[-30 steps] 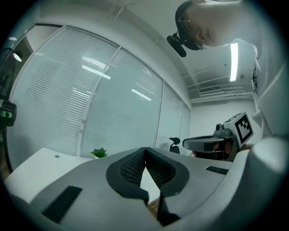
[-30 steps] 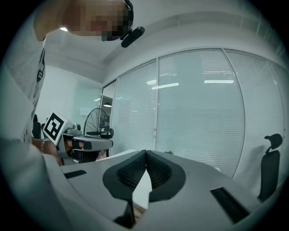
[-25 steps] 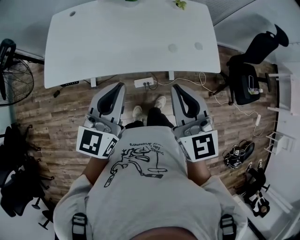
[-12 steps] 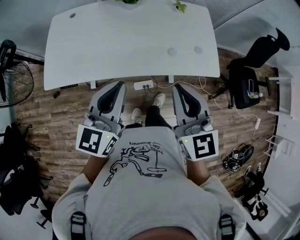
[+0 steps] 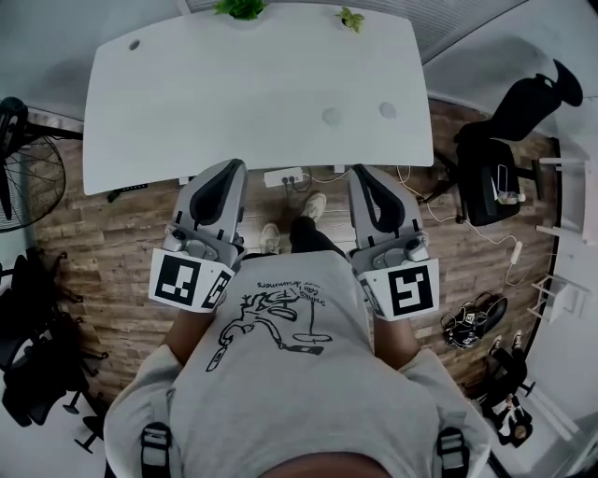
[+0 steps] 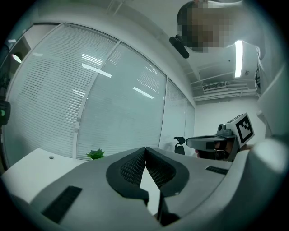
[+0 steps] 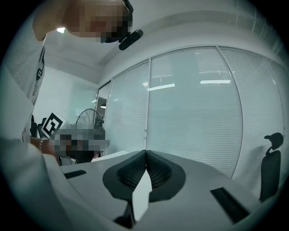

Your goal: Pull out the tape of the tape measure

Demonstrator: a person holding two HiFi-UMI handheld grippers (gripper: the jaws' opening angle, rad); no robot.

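No tape measure shows in any view. In the head view I hold both grippers close in front of my chest, pointing forward at the white table (image 5: pixel 252 84). My left gripper (image 5: pixel 229 166) is shut with nothing between its pads, its tips at the table's near edge. My right gripper (image 5: pixel 363 171) is shut and empty too, level with the left. In the left gripper view the left gripper (image 6: pixel 145 149) has its pads meeting at the tip, and the right gripper (image 6: pixel 221 137) shows beside it. In the right gripper view the right gripper (image 7: pixel 146 152) is closed the same way.
Two small green plants (image 5: pixel 241 7) (image 5: pixel 349 17) stand at the table's far edge. A power strip (image 5: pixel 285 175) lies on the wooden floor under the table. A fan (image 5: pixel 23 159) is at the left, a black office chair (image 5: pixel 505 140) at the right, shoes (image 5: pixel 475 313) at the lower right.
The head view has tipped so that more of the table's far edge and both plants show. Both grippers stay shut by my chest, the right one edging slightly forward.
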